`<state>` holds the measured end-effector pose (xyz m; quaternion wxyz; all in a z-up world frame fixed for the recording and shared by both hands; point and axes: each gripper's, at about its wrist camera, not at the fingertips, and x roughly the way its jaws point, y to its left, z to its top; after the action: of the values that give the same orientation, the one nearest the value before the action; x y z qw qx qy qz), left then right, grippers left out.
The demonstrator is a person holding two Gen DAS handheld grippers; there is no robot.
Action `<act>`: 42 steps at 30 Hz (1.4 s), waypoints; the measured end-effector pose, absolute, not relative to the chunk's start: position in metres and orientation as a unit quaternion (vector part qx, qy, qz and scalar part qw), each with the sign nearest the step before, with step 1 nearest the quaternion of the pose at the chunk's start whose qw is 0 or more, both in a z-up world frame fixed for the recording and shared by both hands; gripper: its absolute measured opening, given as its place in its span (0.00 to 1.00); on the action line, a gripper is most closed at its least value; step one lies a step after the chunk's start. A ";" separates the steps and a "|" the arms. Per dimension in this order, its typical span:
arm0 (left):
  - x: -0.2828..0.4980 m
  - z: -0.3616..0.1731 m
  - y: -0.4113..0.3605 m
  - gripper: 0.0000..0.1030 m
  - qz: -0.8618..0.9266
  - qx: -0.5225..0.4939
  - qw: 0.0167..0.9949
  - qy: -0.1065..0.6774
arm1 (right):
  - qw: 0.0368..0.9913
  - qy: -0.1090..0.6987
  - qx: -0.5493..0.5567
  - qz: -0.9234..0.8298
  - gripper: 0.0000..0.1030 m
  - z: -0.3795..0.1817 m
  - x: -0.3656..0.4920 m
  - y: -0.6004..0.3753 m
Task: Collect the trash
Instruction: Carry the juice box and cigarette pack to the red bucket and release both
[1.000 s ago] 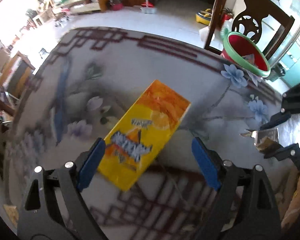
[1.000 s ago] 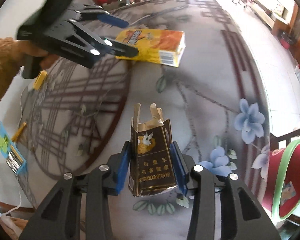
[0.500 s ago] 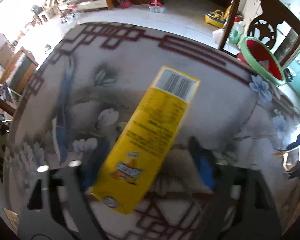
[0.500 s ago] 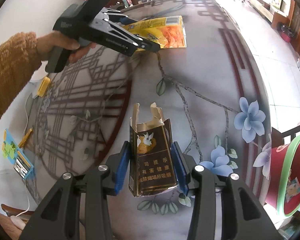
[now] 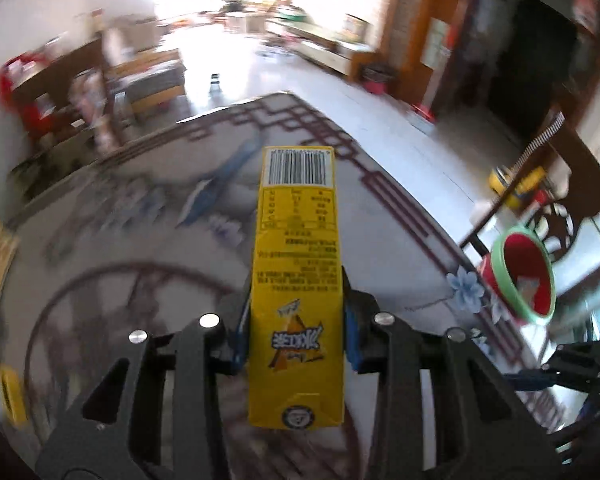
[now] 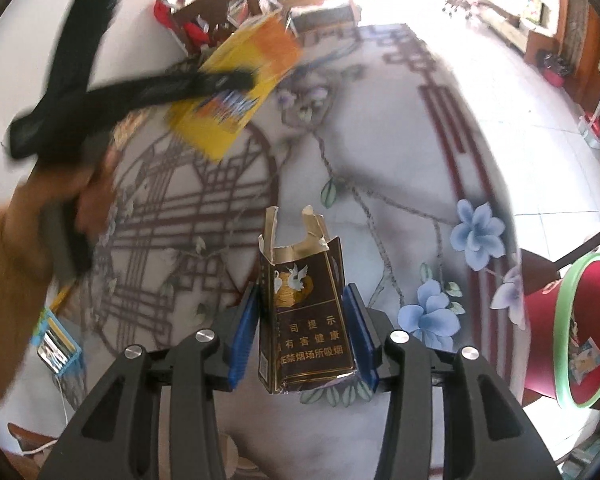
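Table [image 5: 400, 216]: round top with a pale printed cloth, dark red lattice border and blue flowers; it fills the lower part of both views.

Bin [image 6: 580, 344]: red bucket with a green rim, beyond the table's edge beside a dark wooden chair [image 5: 548, 184]. It is tilted in view, mouth toward the cameras, with a scrap of printed paper inside.

Yellow carton [image 5: 296, 288]: tall drink box, lifted clear of the table. In the left wrist view its long axis runs straight away from the camera along the fingers. The barcode end points far and up; the end with a round seal is nearest. Blue and white Chinese brand lettering on a yellow triangle reads upside down, with small-print tables above it, too fine to read. From the right wrist view the box is blurred, its orange end slanting up and right.

Left gripper [image 5: 296, 340]: jaws have just been closing and now clamp the yellow carton by its narrow sides, blue pads pressing on both.

Cigarette pack [image 6: 306, 320]: dark brown, gold-edged, upright between the fingers, its torn-open top pointing away, held above the table. It carries a white-birds-and-vase emblem and a Chinese health warning in gold, partly legible.

Right gripper [image 6: 304, 336]: clasps the cigarette pack, pads against its two sides.
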<state>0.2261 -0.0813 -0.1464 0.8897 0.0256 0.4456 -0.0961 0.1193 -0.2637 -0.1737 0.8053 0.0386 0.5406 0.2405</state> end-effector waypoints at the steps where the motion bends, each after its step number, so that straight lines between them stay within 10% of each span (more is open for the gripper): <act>1: 0.217 -0.142 -0.083 0.34 -0.078 0.025 0.893 0.443 | 0.809 0.535 0.040 0.238 0.41 -0.169 0.117 -0.265; 42: 0.108 -0.084 -0.269 0.34 -0.134 0.052 0.901 0.410 | 0.887 0.434 0.125 0.097 0.41 -0.102 0.056 -0.454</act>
<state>0.1075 -0.2686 -0.0837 0.9005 0.0524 0.4105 -0.1336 0.0561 -0.4540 -0.1022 0.8868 0.1249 0.4343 0.0970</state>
